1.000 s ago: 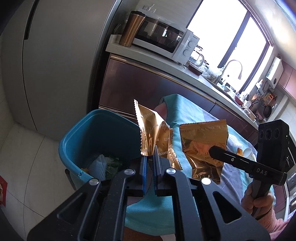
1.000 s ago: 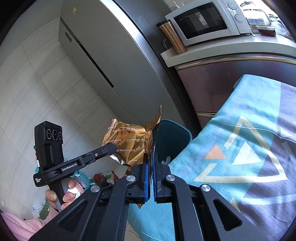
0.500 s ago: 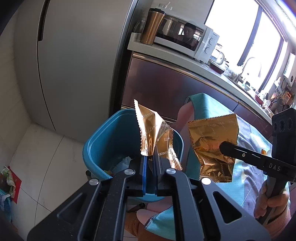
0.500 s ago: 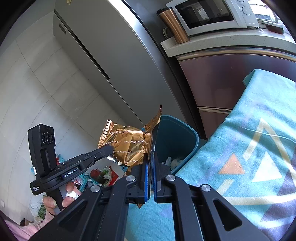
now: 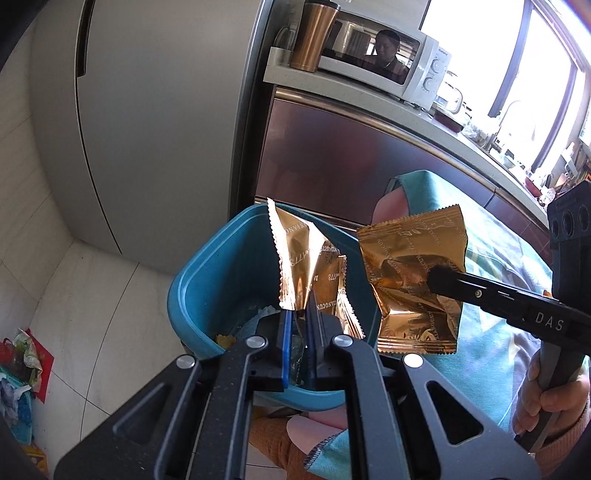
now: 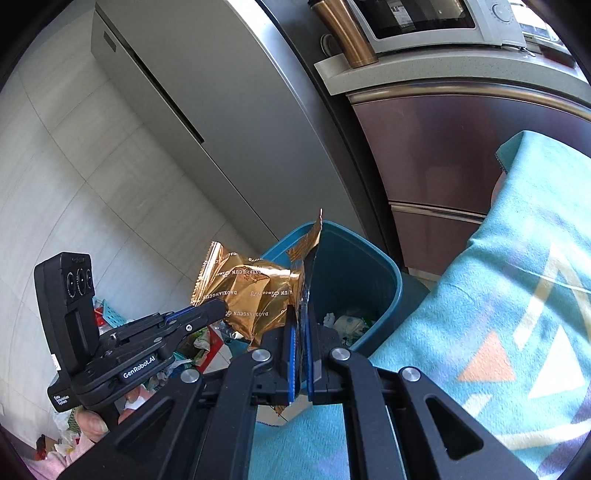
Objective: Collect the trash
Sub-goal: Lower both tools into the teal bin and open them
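My left gripper (image 5: pixel 300 325) is shut on a gold foil wrapper (image 5: pixel 301 258) and holds it above the blue trash bin (image 5: pixel 207 280), which has trash inside. My right gripper (image 6: pixel 301 332) is shut on a second gold wrapper (image 6: pixel 308 266), seen edge-on, beside the bin (image 6: pixel 351 273). In the left wrist view the right gripper (image 5: pixel 434 277) pinches its wrapper (image 5: pixel 410 266) to the right of the bin. In the right wrist view the left gripper (image 6: pixel 218 308) pinches its wrapper (image 6: pixel 247 288) at the bin's left rim.
A grey fridge (image 5: pixel 155 110) stands behind the bin. A counter (image 5: pixel 369 107) with a microwave (image 5: pixel 376 62) and a copper tumbler (image 5: pixel 314 33) runs to the right. A teal patterned cloth (image 6: pixel 498 314) covers the table at right. Litter (image 5: pixel 18 365) lies on the floor at left.
Both grippers have moved left, off the cloth and toward the bin, each still holding its wrapper. The left wrapper now hangs over the bin's opening.
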The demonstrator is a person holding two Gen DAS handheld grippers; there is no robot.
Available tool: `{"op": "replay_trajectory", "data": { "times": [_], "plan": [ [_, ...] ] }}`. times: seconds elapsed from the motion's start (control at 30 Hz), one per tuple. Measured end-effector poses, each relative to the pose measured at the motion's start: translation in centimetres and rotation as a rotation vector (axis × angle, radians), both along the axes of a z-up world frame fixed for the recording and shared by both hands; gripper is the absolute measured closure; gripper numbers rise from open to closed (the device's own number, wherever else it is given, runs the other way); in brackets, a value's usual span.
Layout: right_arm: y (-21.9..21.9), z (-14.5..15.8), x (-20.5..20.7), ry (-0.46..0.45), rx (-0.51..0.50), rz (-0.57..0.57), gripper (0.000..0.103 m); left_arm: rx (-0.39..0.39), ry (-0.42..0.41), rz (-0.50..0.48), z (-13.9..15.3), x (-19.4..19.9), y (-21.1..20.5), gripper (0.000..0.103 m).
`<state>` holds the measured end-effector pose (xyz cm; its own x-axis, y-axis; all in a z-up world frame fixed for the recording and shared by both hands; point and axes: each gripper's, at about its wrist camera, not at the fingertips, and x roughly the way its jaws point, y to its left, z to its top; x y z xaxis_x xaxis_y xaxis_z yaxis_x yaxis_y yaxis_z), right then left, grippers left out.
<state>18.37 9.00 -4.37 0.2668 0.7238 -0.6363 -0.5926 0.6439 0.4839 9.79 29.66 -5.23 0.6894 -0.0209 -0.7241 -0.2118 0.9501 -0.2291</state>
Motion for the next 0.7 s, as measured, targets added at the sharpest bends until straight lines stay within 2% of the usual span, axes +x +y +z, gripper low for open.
{"op": "replay_trajectory", "data": {
  "times": [0.5,0.7],
  "plan": [
    [3.8,-1.5,1.5,0.023,-0.104,0.004,0.097,0.049,0.077,0.020,-2.6,2.8,0.0,0.093],
    [4.2,-2.3,2.2,0.043,-0.120,-0.012,0.093,0.047,0.095,0.007,-3.5,3.8,-0.1,0.092]
  ]
}}
